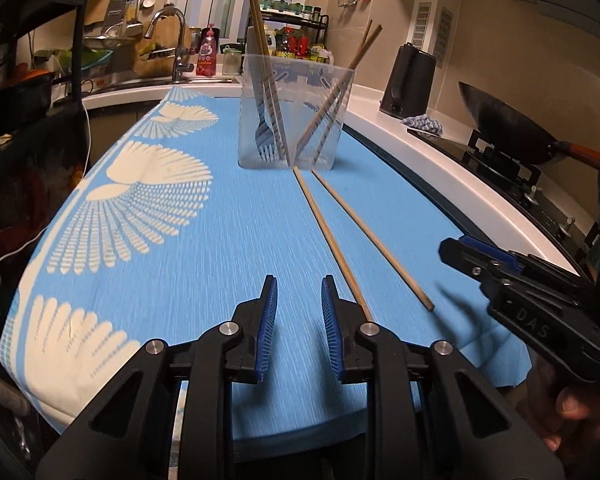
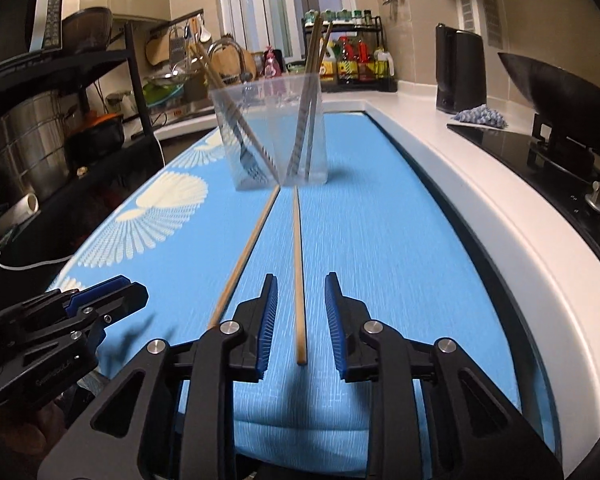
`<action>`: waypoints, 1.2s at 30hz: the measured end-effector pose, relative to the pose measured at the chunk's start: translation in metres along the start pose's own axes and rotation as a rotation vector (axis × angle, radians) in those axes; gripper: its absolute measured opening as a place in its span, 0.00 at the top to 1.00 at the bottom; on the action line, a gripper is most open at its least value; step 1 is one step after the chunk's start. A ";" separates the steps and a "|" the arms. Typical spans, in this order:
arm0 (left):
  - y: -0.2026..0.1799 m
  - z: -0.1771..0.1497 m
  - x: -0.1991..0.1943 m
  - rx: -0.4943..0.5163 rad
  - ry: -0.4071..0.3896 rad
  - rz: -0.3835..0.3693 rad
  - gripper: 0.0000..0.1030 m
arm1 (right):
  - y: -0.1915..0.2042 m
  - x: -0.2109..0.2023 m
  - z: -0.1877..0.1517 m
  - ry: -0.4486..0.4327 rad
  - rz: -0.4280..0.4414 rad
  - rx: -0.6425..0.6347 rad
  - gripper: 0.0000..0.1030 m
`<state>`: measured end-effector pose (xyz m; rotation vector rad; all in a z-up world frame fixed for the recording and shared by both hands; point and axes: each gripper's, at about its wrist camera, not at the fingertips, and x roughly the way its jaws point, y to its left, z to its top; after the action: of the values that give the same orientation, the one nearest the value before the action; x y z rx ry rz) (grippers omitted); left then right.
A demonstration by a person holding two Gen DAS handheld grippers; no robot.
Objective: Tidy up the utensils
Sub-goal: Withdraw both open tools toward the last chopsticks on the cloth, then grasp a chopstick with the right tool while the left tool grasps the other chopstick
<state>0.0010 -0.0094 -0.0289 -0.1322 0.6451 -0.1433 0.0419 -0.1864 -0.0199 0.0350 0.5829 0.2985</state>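
Now two loose chopsticks lie on the blue cloth of the counter [image 2: 400, 240], side by side but a little apart, their far tips just at the foot of the clear container [image 2: 274, 136]. The right chopstick [image 2: 299, 280] has its near end between the fingers of the right tool [image 2: 301, 316], which are apart and not yet touching it. The left chopstick [image 1: 332, 244] runs just beside the right finger of the left tool [image 1: 299, 316], outside the gap; this tool is also apart and holds nothing.

Inside the container stand a fork [image 1: 265, 132] and several chopsticks, leaning to both sides.

I judge the step in hand is picking up the loose chopsticks to put them in the container. The next move calls for lowering the right tool over the stick and closing on it without rolling it away.

The near end of the left chopstick is hidden behind the left tool. How many chopsticks stand in the container is hard to count through the plastic.
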 end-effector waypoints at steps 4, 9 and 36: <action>-0.002 -0.004 0.001 0.015 0.008 0.001 0.78 | -0.002 0.011 -0.008 0.035 -0.002 0.007 0.67; -0.002 -0.006 -0.001 0.013 -0.002 0.007 0.78 | 0.000 0.023 -0.014 0.076 -0.007 -0.007 0.66; -0.034 0.001 0.056 0.098 0.079 0.047 0.94 | -0.021 0.018 -0.023 0.099 -0.045 0.031 0.94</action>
<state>0.0427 -0.0527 -0.0559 -0.0167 0.7177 -0.1356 0.0495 -0.2023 -0.0517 0.0367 0.6859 0.2491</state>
